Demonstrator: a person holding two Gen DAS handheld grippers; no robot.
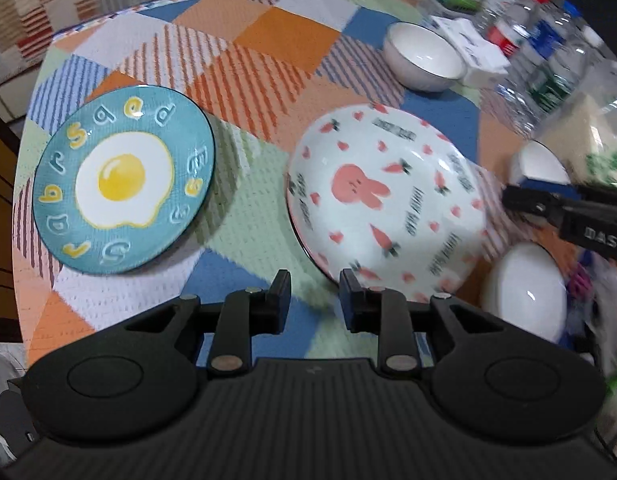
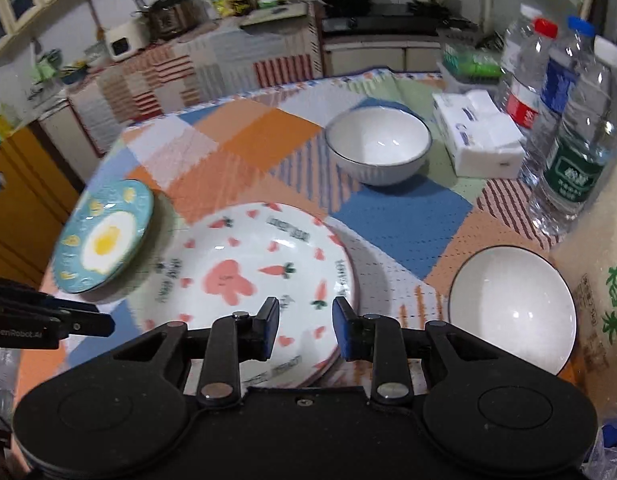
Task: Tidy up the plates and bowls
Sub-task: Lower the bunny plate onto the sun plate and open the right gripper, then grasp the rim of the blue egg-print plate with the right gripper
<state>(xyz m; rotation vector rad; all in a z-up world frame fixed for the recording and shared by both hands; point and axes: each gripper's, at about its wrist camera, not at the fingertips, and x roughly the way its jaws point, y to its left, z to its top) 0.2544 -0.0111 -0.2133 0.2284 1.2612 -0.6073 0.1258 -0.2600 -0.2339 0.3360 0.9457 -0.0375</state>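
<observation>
A kitchen desk [image 2: 244, 136] under patchwork cloth: the rabbit plate [image 2: 248, 280] sits at frame centre, egg plate [image 2: 104, 236] left, white bowls [image 2: 378, 144] right. Both left tongs [image 1: 314, 300] and right tongs [image 2: 306, 328] hover narrow and empty; stacking the plates likely comes next.

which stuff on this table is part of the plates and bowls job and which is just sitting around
Belongs to the job:
egg plate
rabbit plate, seemingly atop another plate
far white bowl
near white bowl

Just lying about:
tissue pack
water bottles
rice bag
</observation>
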